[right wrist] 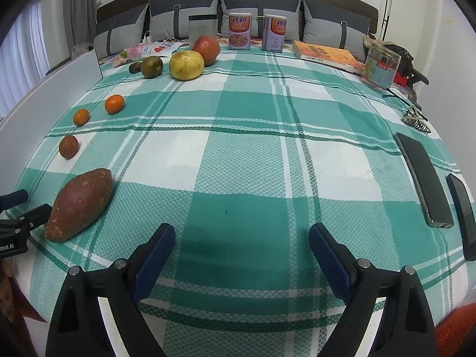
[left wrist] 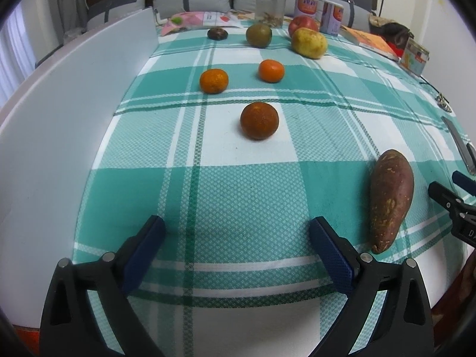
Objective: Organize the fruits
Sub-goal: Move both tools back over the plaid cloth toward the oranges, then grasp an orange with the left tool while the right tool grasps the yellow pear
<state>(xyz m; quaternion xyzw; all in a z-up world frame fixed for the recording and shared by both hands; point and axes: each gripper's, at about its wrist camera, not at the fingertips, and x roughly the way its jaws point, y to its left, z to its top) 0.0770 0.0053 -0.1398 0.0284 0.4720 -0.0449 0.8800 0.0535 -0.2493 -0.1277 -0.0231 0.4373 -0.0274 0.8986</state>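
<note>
Fruit is all spread out on the green-and-white checked cloth (right wrist: 253, 154) covering the counter, nothing in your grip. Your left gripper (left wrist: 238, 232) has its fingers spread wide over bare cloth, and your right gripper (right wrist: 241, 238) is just as wide apart with only cloth between the fingers too.

Closest to you is the sweet potato (left wrist: 391, 199), lying on its side between the two grippers, just beside the right one's tip as seen from the left camera. Past that sits a dark orange (left wrist: 259, 120) on a white square, then two brighter oranges (left wrist: 213, 81) (left wrist: 271, 70) side by side a bit further back.

At the far end there's a row: a small dark fruit (left wrist: 217, 33), a greenish round one (left wrist: 258, 35), a yellow pear (left wrist: 309, 43) and a red apple (left wrist: 303, 24) touching the pear from behind.

Two cans (right wrist: 239, 31) and a book (right wrist: 325, 55) stand at the back edge, and two phones (right wrist: 424, 178) lie on the right side. A white board (left wrist: 74, 89) stands along the left edge.
</note>
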